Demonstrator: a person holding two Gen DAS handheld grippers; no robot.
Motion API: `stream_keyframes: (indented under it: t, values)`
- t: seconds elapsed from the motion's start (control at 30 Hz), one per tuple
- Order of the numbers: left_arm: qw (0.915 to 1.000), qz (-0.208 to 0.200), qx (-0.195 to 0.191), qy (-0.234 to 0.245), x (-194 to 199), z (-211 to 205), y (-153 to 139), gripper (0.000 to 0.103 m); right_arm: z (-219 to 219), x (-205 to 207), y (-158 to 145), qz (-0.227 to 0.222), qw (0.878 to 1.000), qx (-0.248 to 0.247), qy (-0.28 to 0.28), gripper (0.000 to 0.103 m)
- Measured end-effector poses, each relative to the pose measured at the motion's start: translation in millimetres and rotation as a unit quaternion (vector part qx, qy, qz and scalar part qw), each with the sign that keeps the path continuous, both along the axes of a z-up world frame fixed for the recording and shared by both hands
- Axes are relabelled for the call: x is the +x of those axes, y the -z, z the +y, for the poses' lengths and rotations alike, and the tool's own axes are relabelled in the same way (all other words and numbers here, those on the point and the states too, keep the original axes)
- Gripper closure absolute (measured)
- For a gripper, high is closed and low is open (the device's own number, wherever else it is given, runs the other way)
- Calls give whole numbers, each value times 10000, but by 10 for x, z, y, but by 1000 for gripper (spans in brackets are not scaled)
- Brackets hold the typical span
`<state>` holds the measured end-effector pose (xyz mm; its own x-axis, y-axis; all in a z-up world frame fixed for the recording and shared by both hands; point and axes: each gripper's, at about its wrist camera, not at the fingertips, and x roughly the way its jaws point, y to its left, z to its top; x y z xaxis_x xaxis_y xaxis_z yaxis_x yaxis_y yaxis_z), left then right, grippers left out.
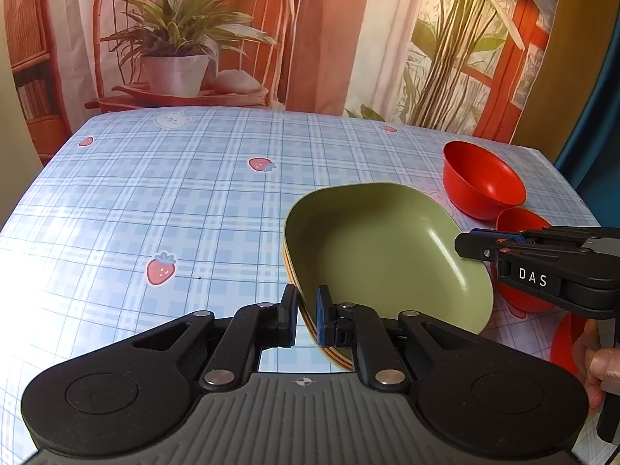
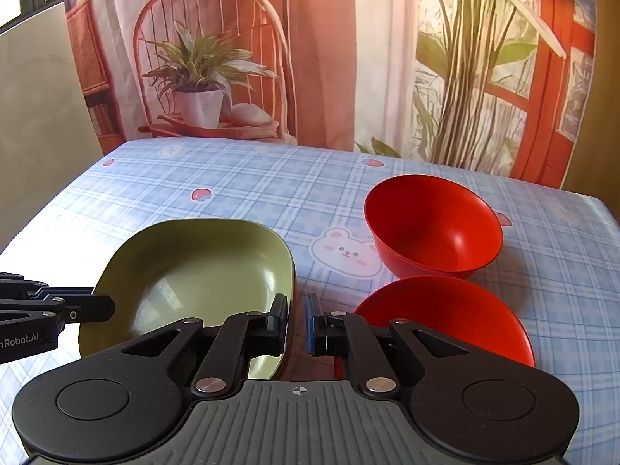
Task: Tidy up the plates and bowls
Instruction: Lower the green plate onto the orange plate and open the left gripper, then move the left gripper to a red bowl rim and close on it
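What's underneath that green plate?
Under the green plate, the left-wrist view shows orange edges of at least one more plate, nested in a stack. The left gripper closes on the stack's rim. How many lie beneath, and the tablecloth under them, is hidden.
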<state>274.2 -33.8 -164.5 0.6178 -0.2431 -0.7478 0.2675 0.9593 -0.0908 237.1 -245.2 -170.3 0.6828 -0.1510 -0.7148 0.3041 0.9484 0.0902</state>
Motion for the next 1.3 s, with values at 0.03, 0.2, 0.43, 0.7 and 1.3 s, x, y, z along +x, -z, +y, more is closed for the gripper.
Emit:
stream_keyframes:
  t: [0.03, 0.2, 0.43, 0.7, 1.3]
  values:
    - [10000, 22, 7, 13, 5, -2, -8, 92, 0, 0, -1, -6, 10000, 5, 2, 94]
    - [10000, -39, -16, -8, -24, 6, -74, 76, 8, -22, -50, -78, 10000, -6, 16, 89]
    - [9997, -240, -36, -40, -106, -6, -232, 63, 7, -81, -191, -202, 9998, -15, -27, 87]
    - [9991, -422, -70, -14, -206, -81, -444, 63, -76, -274, -420, -455, 9990, -14, -28, 81]
    - [9972, -519, -184, 503, -163, -792, -533, 63, -880, -775, -598, -566, 9967, -179, 546, 63]
